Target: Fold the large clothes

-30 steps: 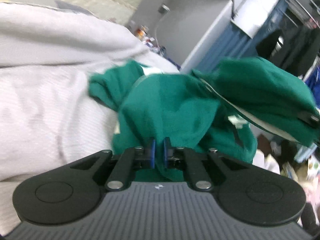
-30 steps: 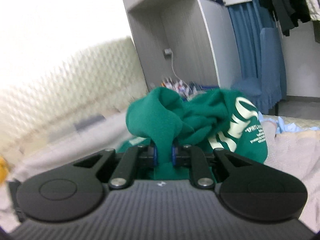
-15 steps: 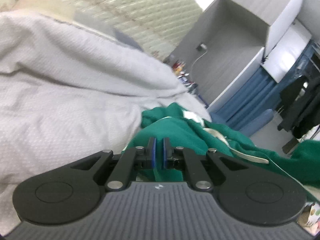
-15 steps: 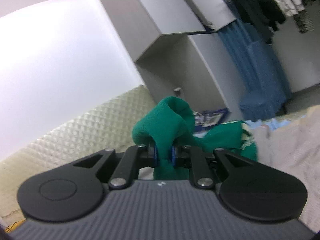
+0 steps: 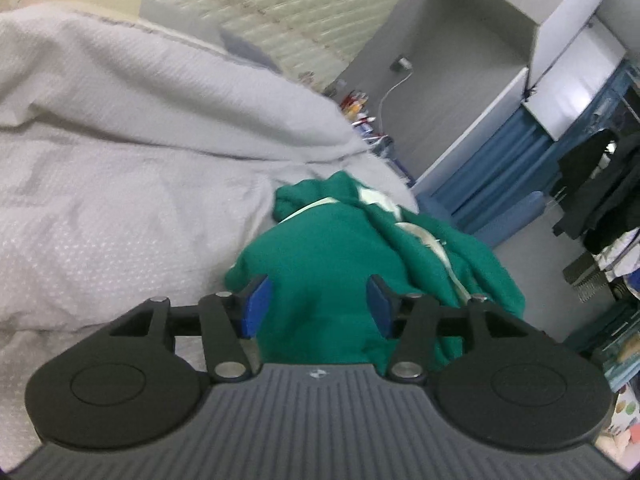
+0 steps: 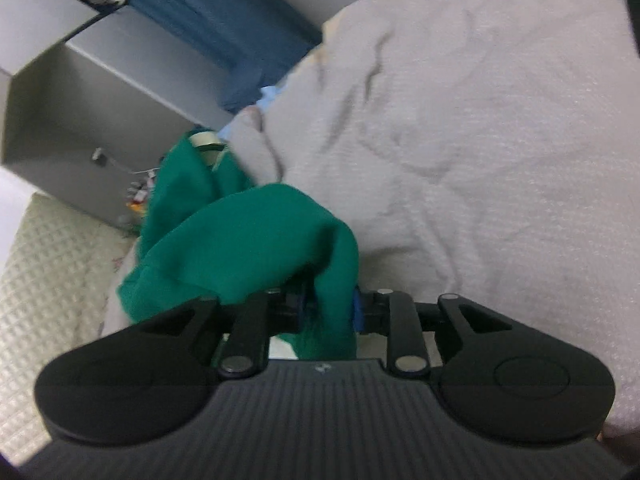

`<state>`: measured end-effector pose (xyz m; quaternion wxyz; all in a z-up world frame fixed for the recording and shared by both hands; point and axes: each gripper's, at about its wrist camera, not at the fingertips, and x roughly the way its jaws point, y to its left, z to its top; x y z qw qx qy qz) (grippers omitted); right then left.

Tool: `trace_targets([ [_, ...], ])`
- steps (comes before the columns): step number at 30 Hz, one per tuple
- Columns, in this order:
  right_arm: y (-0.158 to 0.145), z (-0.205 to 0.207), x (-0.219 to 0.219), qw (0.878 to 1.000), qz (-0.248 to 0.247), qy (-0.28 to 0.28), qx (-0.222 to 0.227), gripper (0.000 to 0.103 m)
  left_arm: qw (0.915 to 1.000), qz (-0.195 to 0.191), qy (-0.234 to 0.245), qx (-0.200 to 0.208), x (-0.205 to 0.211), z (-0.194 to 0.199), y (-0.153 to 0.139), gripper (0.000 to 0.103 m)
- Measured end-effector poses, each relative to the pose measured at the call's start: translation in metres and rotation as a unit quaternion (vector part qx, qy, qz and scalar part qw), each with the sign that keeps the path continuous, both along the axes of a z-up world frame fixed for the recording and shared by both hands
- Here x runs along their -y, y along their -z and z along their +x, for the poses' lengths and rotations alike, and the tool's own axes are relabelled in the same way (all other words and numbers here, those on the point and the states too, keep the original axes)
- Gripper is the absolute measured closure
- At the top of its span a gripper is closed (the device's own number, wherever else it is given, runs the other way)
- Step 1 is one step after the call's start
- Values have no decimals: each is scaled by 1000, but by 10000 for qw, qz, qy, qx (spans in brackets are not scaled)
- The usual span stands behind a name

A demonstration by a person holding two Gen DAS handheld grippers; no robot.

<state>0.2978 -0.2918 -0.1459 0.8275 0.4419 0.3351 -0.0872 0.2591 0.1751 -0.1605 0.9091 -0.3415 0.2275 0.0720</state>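
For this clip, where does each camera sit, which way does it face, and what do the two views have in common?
Left wrist: on the left gripper, facing down its opening jaws at the green sweatshirt on the grey bedspread.
Right wrist: on the right gripper, rolled sideways; jaws opening with a sweatshirt fold between them.
Shared: sweatshirt, bedspread, grey cabinet, blue curtain.

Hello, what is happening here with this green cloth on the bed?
A person with a gripper in each hand is folding a green sweatshirt on a bed with a grey blanket. The left gripper is opening, its pads clear of the cloth. The right gripper is opening too, with a fold still between its pads.
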Motion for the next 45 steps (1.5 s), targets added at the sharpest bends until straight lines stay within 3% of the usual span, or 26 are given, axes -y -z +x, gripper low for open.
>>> trace_targets([
  [1, -4, 2, -1, 9999, -114, 65, 45, 65, 9999, 16, 29, 138, 3, -2, -4, 37],
  [3, -15, 3, -4, 9983, -460, 269, 218, 36, 9993, 63, 107, 346, 9, -2, -10, 34],
  [5, -27, 1, -6, 9942, -764, 509, 568, 22, 9981, 196, 303, 497, 19, -1, -15, 33],
  [8, -40, 3, -12, 9825, -1341, 312, 1254, 20, 9962, 344, 617, 510, 35, 6, -16, 28],
  [11, -47, 30, -36, 9702, -1721, -667, 1572, 20, 9936, 517, 892, 472, 50, 17, -11, 27],
  [14, -41, 56, -73, 9486, -1842, -1715, 1919, 20, 9911, 603, 1083, 478, 62, 26, -6, 25],
  [16, -34, 80, -98, 9345, -1903, -2269, 1973, 22, 9886, 536, 1332, 455, 68, 35, -1, 25],
  [20, -21, 114, -135, 8989, -2840, -2780, 1847, 22, 9861, 553, 1553, 213, 79, 49, 11, 20],
  [22, -9, 128, -144, 8915, -3068, -2920, 1609, 23, 9854, 437, 1630, 211, 81, 54, 18, 19],
  [23, -6, 125, -145, 8920, -3140, -2907, 1458, 29, 9853, 424, 1641, 195, 82, 56, 20, 19],
  [24, -1, 123, -141, 8945, -3180, -2853, 1318, 52, 9848, 394, 1680, 178, 82, 58, 22, 19],
  [25, 1, 121, -135, 8997, -3151, -2767, 1213, 65, 9834, 309, 1779, 178, 82, 59, 23, 19],
  [26, 1, 121, -127, 9091, -2985, -2651, 1194, 77, 9823, 210, 1853, 189, 83, 60, 24, 19],
  [27, -3, 110, -118, 9207, -2720, -2504, 1246, 83, 9811, 92, 1921, 210, 83, 60, 25, 19],
  [29, -13, 92, -97, 9376, -2273, -2201, 1443, 87, 9784, -117, 2046, 283, 83, 59, 26, 19],
  [33, -39, 45, -67, 9493, -1943, -1563, 1912, 90, 9756, -72, 2166, 362, 90, 50, 24, 19],
  [36, -43, 19, -39, 9620, -1618, -920, 1998, 90, 9724, -221, 2281, 431, 88, 43, 24, 19],
  [41, -27, 2, 4, 9808, -1070, 134, 1626, 90, 9704, -337, 2340, 497, 87, 29, 20, 19],
  [45, 3, 9, 29, 9918, -387, 548, 1092, 90, 9705, -330, 2341, 465, 91, 21, 20, 19],
])
